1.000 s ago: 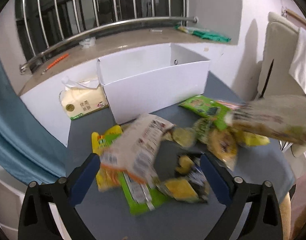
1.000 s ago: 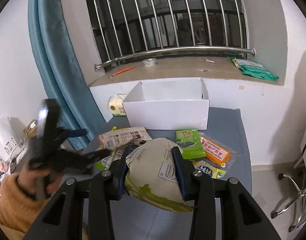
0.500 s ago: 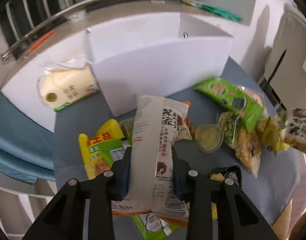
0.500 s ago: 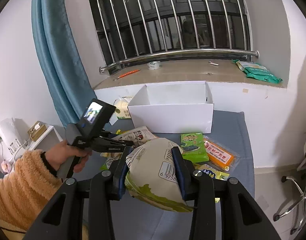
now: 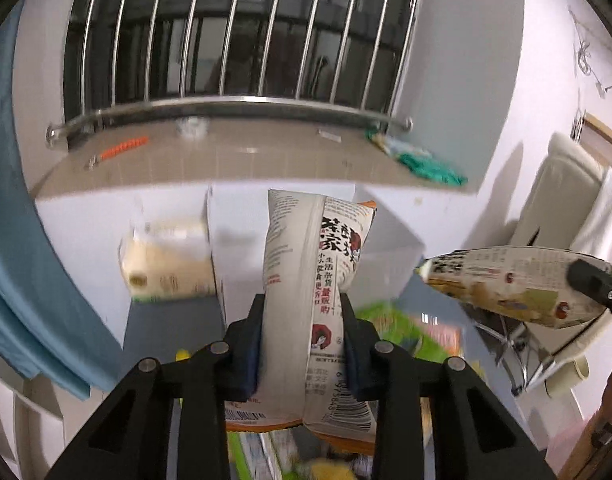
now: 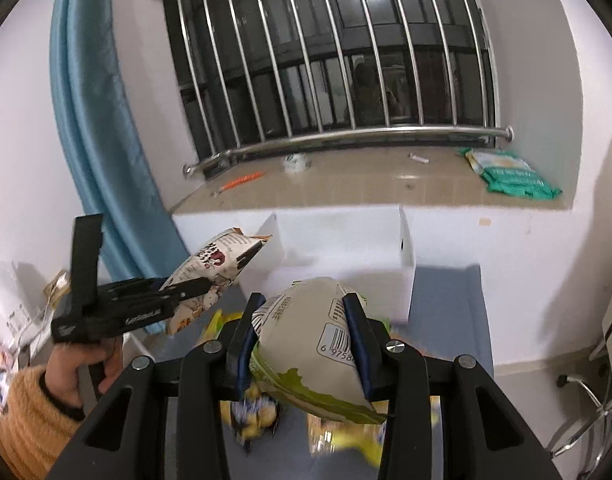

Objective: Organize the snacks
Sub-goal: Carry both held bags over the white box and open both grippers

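Observation:
My left gripper [image 5: 302, 312] is shut on a white snack bag with red and black print [image 5: 310, 280] and holds it upright in the air in front of the white box [image 5: 390, 256]. It also shows in the right wrist view [image 6: 218, 260], held by the left gripper [image 6: 198, 288]. My right gripper [image 6: 304, 316] is shut on a cream and green snack bag [image 6: 310, 340], raised above the table before the white box [image 6: 346, 248]. That bag shows at the right of the left wrist view [image 5: 506, 284]. Several snack packs [image 6: 250, 412] lie below, blurred.
A grey table [image 6: 446, 320] carries the box. A tissue pack [image 5: 166, 264] lies left of the box. A windowsill [image 6: 346, 180] holds a green packet [image 6: 510, 176] and an orange pen [image 6: 242, 180]. A blue curtain [image 6: 98, 120] hangs left. A chair [image 5: 566, 208] stands right.
My left gripper closed on the white snack bag and lifted it off the table toward the box. My right gripper, still holding its bag, moved closer to the box.

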`<state>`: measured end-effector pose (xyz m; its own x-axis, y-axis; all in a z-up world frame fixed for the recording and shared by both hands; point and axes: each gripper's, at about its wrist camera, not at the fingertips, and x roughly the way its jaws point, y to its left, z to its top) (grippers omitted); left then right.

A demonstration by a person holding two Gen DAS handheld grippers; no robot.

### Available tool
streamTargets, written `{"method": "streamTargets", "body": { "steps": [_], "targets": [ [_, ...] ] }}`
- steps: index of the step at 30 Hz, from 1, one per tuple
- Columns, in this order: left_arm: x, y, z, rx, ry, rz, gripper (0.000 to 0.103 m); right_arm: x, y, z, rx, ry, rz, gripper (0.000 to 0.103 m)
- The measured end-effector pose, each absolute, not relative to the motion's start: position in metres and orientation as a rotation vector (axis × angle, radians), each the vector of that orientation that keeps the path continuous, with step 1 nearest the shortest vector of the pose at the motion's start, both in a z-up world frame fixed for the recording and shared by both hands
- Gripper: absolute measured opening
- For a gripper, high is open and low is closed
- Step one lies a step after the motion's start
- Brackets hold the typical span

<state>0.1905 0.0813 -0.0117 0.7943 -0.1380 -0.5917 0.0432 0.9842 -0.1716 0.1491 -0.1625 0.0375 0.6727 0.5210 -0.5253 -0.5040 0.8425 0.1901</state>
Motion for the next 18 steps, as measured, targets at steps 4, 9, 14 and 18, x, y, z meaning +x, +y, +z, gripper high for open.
{"method": "streamTargets", "body": {
  "steps": [4, 9, 14, 18],
  "targets": [
    [0.241, 0.088, 0.004, -0.171, 0.651, -0.064, 0.036, 0.197, -0.147, 0.056, 0.017, 0.565, 0.547, 0.043],
    [0.306, 0.09, -0.005, -0.182, 0.729, -0.03, 0.036, 0.273, -0.123, 0.056, 0.011, 0.601, 0.533, 0.043],
    [0.354, 0.096, -0.031, -0.171, 0.802, 0.022, 0.036, 0.345, -0.096, 0.029, -0.084, 0.653, 0.5, 0.043],
    [0.372, 0.099, -0.048, -0.106, 0.834, 0.072, 0.039, 0.385, -0.087, -0.004, -0.112, 0.712, 0.501, 0.045]
  ]
}}
